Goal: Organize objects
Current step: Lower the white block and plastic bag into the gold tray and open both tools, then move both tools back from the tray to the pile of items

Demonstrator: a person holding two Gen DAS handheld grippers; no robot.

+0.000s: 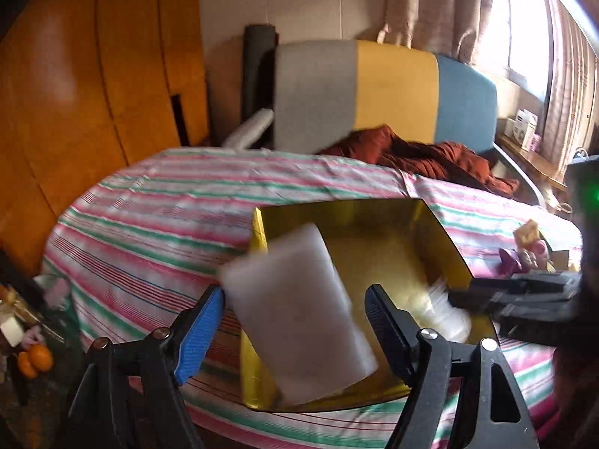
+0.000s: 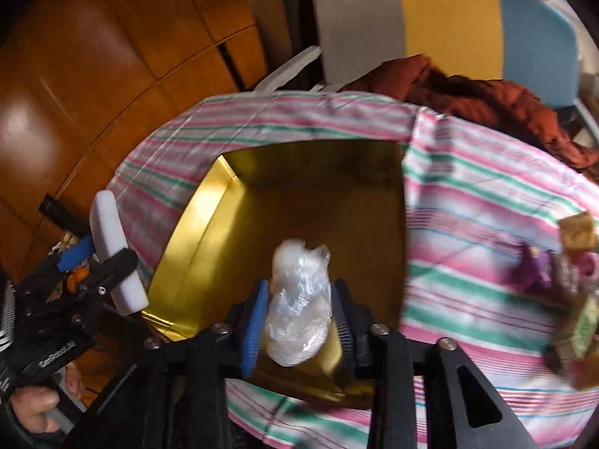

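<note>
An open gold box stands on the striped tablecloth. My left gripper hangs over the box's near left corner with its fingers spread wide. Between them a white foam block is tilted and blurred, with a gap to the black right finger. Seen from the right wrist, the foam block and left gripper are beside the gold box's left wall. My right gripper is over the box's near edge, its pads against a crumpled clear plastic bag. From the left wrist the right gripper reaches in from the right.
Small snack packages lie on the cloth to the right of the box. A grey, yellow and blue chair with a red-brown garment stands behind the table. Oranges sit low at left. A person's hand holds the left gripper's handle.
</note>
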